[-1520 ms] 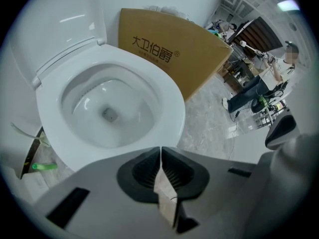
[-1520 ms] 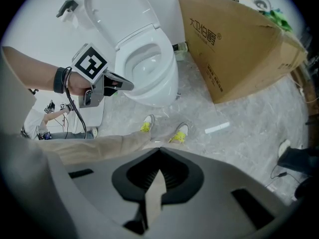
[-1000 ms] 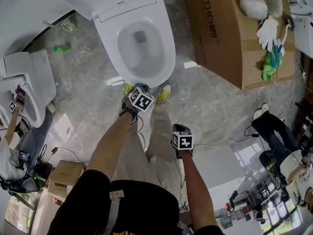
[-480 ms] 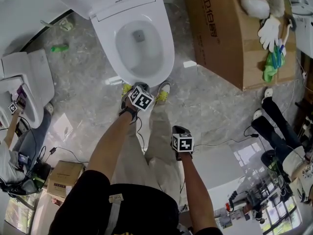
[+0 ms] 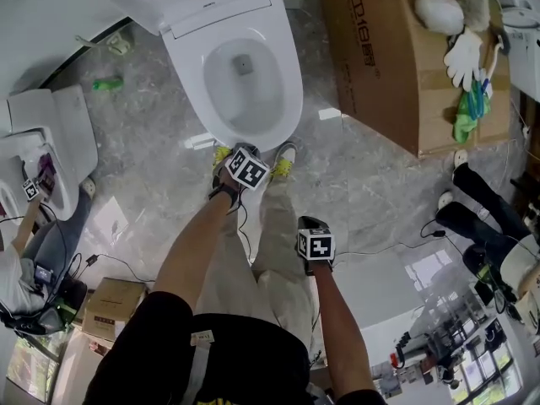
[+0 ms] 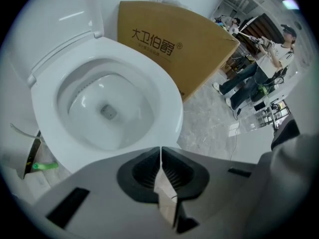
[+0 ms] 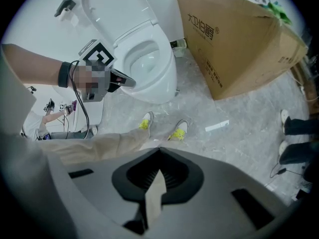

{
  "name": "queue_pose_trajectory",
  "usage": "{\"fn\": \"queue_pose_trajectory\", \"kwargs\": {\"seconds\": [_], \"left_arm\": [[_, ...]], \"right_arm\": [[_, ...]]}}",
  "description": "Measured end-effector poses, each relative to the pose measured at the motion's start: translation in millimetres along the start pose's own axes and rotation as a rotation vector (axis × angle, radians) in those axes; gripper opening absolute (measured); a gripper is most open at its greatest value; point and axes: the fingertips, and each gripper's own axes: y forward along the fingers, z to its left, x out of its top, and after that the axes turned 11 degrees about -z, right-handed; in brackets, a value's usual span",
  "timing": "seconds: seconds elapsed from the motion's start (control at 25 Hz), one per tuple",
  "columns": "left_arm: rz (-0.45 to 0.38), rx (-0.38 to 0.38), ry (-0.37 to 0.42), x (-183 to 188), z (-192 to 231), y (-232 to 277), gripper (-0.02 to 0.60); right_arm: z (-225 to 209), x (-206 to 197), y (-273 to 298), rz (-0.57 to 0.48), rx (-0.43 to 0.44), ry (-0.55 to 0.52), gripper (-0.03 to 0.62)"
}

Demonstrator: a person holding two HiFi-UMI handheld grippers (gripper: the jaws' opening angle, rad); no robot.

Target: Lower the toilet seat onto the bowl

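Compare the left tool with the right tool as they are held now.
The left tool is held forward, close to the toilet bowl's front rim; the right tool hangs further back beside the person's trouser leg. The left tool faces the bowl; the right tool faces floor and shoes. Both are shut, empty and pointing steeply down.
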Motion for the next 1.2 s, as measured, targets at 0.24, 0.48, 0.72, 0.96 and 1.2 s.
{"fn": "queue_pose_trajectory", "kwargs": {"seconds": [0.24,0.48,0.72,0.96,1.2], "left_arm": [[-0.096,-0.006,-0.02,29,-9,-58,0.02],[-0.327,0.02,-0.03,96,-13,-177,0.02],[-0.525,0.09,0.022,153,-13,-308,0.02],[-0.73,0.187,0.028,199,-8,-436,0.02],[-0.899,0.334,0.025,217,5,-535,0.02]], "right_arm": [[2,34,-17,-0.058,0.0,-0.045,-0.008],[18,135,-66,-0.268,0.002,-0.095,-0.008],[78,247,-157,-0.524,0.08,-0.196,-0.008],[141,303,-262,-0.703,0.118,-0.413,-0.008],[194,352,-371,-0.943,0.15,-0.459,-0.008]]}}
